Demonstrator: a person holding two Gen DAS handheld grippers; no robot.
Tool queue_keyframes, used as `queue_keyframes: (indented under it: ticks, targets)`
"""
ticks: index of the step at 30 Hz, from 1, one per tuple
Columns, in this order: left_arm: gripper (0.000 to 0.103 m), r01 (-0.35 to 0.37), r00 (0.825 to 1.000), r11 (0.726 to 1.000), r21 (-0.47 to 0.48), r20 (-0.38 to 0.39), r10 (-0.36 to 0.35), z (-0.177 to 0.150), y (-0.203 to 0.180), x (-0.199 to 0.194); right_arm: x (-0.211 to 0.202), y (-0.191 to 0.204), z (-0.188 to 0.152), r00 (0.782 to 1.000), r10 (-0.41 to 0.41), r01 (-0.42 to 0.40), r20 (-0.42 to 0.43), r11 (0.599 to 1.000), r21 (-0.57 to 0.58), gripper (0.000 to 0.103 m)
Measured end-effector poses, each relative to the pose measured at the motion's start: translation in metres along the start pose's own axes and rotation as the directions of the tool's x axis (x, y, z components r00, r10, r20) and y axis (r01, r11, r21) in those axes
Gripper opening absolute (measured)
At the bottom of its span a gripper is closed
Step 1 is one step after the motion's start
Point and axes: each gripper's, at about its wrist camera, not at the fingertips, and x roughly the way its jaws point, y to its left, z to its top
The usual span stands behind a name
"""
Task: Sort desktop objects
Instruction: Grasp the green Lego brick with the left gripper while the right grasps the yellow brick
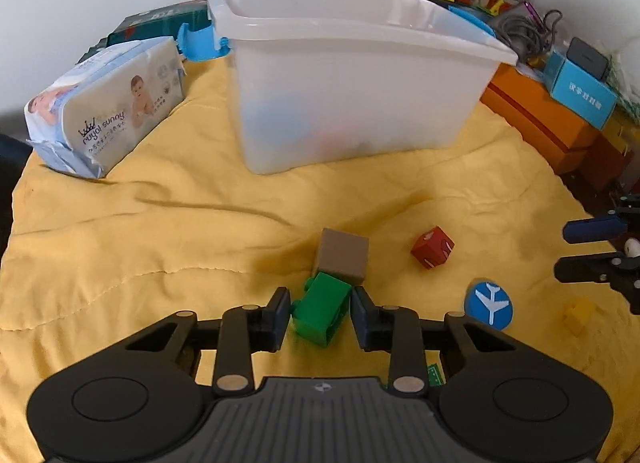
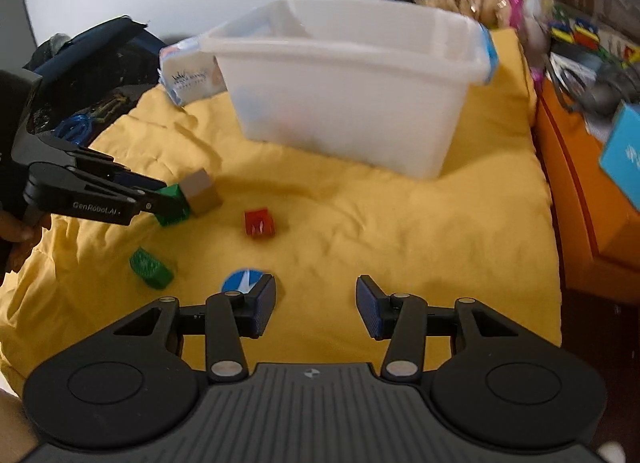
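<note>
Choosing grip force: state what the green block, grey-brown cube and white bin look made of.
Green block: likely moulded plastic, glossy, with a stud on one end. Grey-brown cube: matte, flat faces; wood or card, unclear. White bin: translucent plastic, colours showing faintly through its wall.

Wipes pack (image 1: 108, 103), orange boxes (image 1: 536, 115), possibly cable tangle (image 1: 524, 29).

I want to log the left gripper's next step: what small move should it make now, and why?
Probably lift the green block and carry it toward the translucent bin. The left gripper has its jaws on either side of the block, seemingly pressing it, and the brown cube touches it behind, so lift straight up.
</note>
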Motion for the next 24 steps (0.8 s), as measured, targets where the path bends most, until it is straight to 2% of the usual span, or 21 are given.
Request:
queue_keyframes:
  ticks: [3, 6, 8, 10, 12, 16, 19, 24]
  targets:
    - [0.036, -0.029, 0.999, 0.998, 0.064, 0.023, 0.027, -0.004, -0.009, -0.012, -0.005, -0.005, -0.009, 1.0, -0.02, 0.02, -0.006, 1.0, 0.017, 0.049]
    - [0.036, -0.118, 0.992, 0.986, 0.12, 0.053, 0.112, -0.012, -0.011, -0.026, -0.006, -0.011, -0.016, 0.999, -0.035, 0.036, -0.016, 0.998, 0.044, 0.049]
    - [0.036, -0.188, 0.981, 0.966, 0.178, 0.073, 0.177, -0.021, -0.014, -0.032, -0.008, -0.016, -0.02, 0.999, -0.049, 0.05, -0.022, 0.997, 0.052, 0.049]
    - [0.036, -0.26, 0.966, 0.929, 0.264, 0.078, 0.248, -0.032, -0.02, -0.032, -0.01, -0.02, -0.023, 0.998, -0.059, 0.061, -0.03, 0.996, 0.057, 0.049]
    - [0.037, -0.271, 0.962, 0.905, 0.327, 0.064, 0.265, -0.043, -0.028, -0.029, -0.009, -0.024, -0.026, 0.997, -0.064, 0.067, -0.04, 0.996, 0.061, 0.049]
    - [0.04, -0.23, 0.973, 0.912, 0.34, 0.056, 0.224, -0.055, -0.046, -0.033, -0.011, -0.025, -0.029, 0.997, -0.061, 0.064, -0.055, 0.996, 0.056, 0.05]
    - [0.043, -0.169, 0.986, 0.943, 0.286, 0.043, 0.164, -0.062, -0.054, -0.042, -0.012, -0.022, -0.031, 0.997, -0.051, 0.054, -0.061, 0.998, 0.037, 0.052]
    - [0.043, -0.163, 0.986, 0.968, 0.193, 0.076, 0.151, -0.068, -0.051, -0.052, -0.008, -0.018, -0.039, 0.995, -0.01, 0.011, -0.096, 1.0, 0.013, 0.052]
